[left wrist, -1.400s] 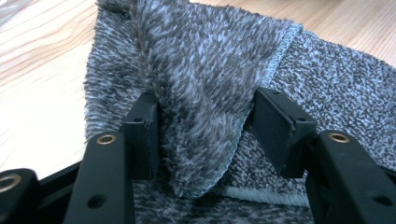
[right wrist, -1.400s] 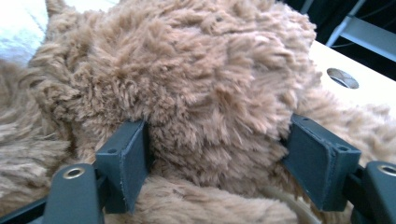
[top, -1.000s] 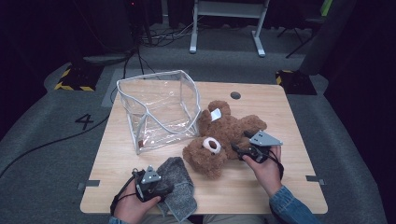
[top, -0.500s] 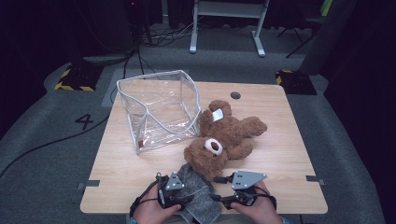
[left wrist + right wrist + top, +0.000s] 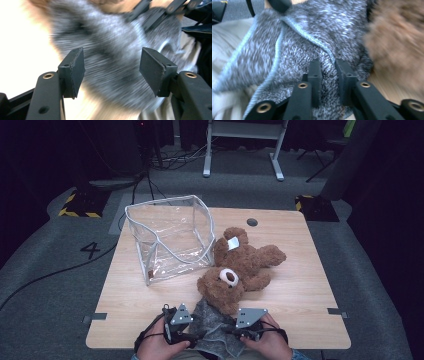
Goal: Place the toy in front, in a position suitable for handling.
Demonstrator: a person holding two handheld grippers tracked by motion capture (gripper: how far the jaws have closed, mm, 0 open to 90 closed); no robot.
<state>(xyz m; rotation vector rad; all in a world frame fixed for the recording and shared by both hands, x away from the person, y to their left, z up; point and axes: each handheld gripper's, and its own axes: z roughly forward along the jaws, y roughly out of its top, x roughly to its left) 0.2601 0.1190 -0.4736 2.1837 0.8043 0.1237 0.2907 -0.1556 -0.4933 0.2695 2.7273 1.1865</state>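
High view: at the table's (image 5: 300, 285) near edge the left gripper (image 5: 186, 338) sits at the grey knitted cloth's (image 5: 212, 330) left side; its jaws have just been opening and stand apart, the cloth lying blurred beyond them. The cloth lies against the brown teddy bear's (image 5: 235, 270) head. The right gripper (image 5: 227, 330) has just been closing and pinches a fold of the cloth's right side.

Wooden table (image 5: 300, 290) bears clear bag (image 5: 170, 237), teddy bear (image 5: 240, 265), grey cloth (image 5: 212, 330).
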